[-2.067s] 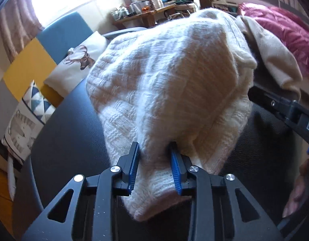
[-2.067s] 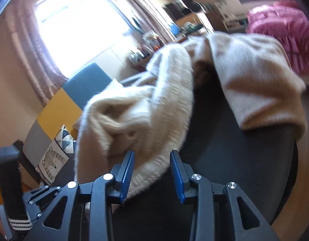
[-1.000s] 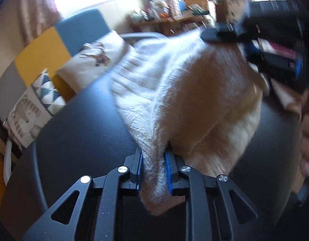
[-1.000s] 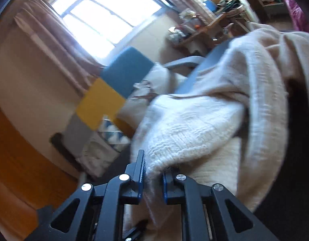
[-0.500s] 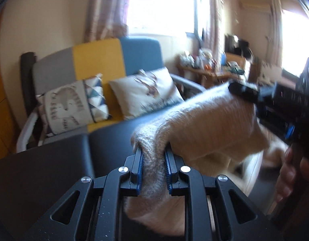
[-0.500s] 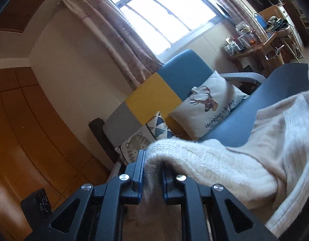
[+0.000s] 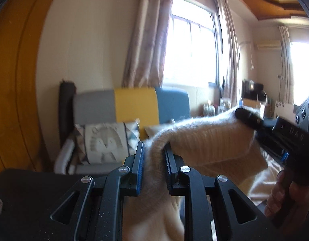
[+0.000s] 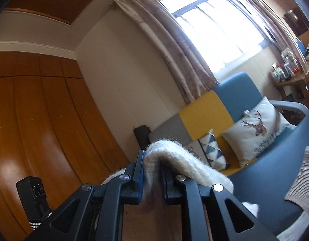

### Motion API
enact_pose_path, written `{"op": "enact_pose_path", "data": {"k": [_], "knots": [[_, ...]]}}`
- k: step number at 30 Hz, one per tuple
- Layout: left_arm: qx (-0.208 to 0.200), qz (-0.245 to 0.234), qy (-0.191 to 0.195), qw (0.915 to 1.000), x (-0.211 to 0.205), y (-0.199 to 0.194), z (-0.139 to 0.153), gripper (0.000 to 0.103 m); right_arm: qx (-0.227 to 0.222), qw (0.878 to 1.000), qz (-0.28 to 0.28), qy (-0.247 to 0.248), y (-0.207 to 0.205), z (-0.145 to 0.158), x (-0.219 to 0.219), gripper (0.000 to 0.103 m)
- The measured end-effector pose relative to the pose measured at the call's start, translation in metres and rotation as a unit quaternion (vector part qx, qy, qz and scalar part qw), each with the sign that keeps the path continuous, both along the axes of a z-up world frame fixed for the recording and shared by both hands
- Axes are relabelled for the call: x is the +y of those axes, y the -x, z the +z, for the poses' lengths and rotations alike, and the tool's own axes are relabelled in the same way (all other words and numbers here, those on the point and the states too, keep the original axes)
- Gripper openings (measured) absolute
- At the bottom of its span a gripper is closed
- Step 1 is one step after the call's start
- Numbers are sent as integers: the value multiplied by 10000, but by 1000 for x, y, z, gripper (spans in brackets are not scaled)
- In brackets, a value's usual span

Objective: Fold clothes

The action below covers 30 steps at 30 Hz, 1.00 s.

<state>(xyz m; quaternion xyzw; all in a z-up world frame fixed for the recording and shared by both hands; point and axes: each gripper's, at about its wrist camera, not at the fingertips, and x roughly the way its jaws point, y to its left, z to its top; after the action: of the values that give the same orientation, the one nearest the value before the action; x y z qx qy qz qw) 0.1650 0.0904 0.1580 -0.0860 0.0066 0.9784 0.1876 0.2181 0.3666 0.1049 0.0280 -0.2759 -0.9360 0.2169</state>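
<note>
A cream knitted sweater (image 7: pixel 210 144) hangs lifted in the air, stretched between both grippers. My left gripper (image 7: pixel 153 168) is shut on a bunched edge of it, and the fabric drapes down between the black arms. In the right wrist view my right gripper (image 8: pixel 152 172) is shut on another fuzzy edge of the sweater (image 8: pixel 184 162), which trails off to the right. The right gripper's black body (image 7: pixel 274 132) and the hand (image 7: pixel 283 196) holding it show at the right of the left wrist view.
A grey, yellow and blue sofa (image 7: pixel 134 104) with patterned cushions (image 8: pixel 258 128) stands under a curtained window (image 7: pixel 190 46). The dark table (image 7: pixel 24 190) lies low at left. A beige garment (image 8: pixel 303 176) lies at the right edge. Wooden wardrobe doors (image 8: pixel 34 124) fill the left.
Both grippers have risen off the dark table with the sweater, tilting up toward level. The views now show the sofa, wall and window where the tabletop was.
</note>
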Motion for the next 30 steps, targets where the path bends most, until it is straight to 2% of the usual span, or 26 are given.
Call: {"op": "enact_pose_path", "data": {"k": [3, 5, 8, 10, 11, 12, 13, 15, 17, 19, 22, 24, 27, 30], "knots": [[550, 266, 3, 9981, -25, -26, 23, 16, 222, 9997, 77, -57, -15, 18, -32, 12], [664, 330, -91, 9972, -42, -36, 34, 16, 362, 9992, 90, -139, -27, 28, -52, 12], [337, 166, -200, 9991, -62, -36, 32, 16, 462, 9983, 199, -284, -39, 42, -79, 12], [78, 68, -216, 9997, -68, -35, 14, 20, 443, 9979, 138, -459, -43, 46, -94, 12], [-109, -39, -237, 9997, -70, -34, 1, 25, 428, 9977, 140, -513, -45, 48, -99, 12], [-293, -203, -280, 9990, -71, -33, -14, 40, 403, 9976, 153, -534, -45, 48, -102, 12], [-441, -382, -318, 9978, -72, -34, -29, 49, 370, 9977, 156, -549, -44, 49, -105, 12], [-548, -761, -326, 9951, -70, -41, -52, 51, 315, 9975, 125, -623, -40, 48, -109, 12], [-547, -1128, -69, 9921, -56, -52, -76, 64, 259, 9970, 74, -729, -38, 46, -112, 12], [-260, -1147, 449, 9920, -39, -69, -95, 86, 250, 9964, 54, -803, -35, 46, -113, 12], [-84, -1300, 879, 9876, -18, -87, -118, 86, 319, 9950, 19, -951, -35, 53, -115, 12], [-106, -1355, 999, 9857, -6, -91, -128, 86, 302, 9932, -37, -1124, -31, 56, -119, 12], [-410, -1285, 1409, 9808, 18, -81, -150, 88, 253, 9942, -5, -1042, -26, 50, -117, 12], [-851, -1243, 1598, 9756, 37, -59, -172, 88, 367, 9950, 18, -924, -28, 48, -113, 12]]}}
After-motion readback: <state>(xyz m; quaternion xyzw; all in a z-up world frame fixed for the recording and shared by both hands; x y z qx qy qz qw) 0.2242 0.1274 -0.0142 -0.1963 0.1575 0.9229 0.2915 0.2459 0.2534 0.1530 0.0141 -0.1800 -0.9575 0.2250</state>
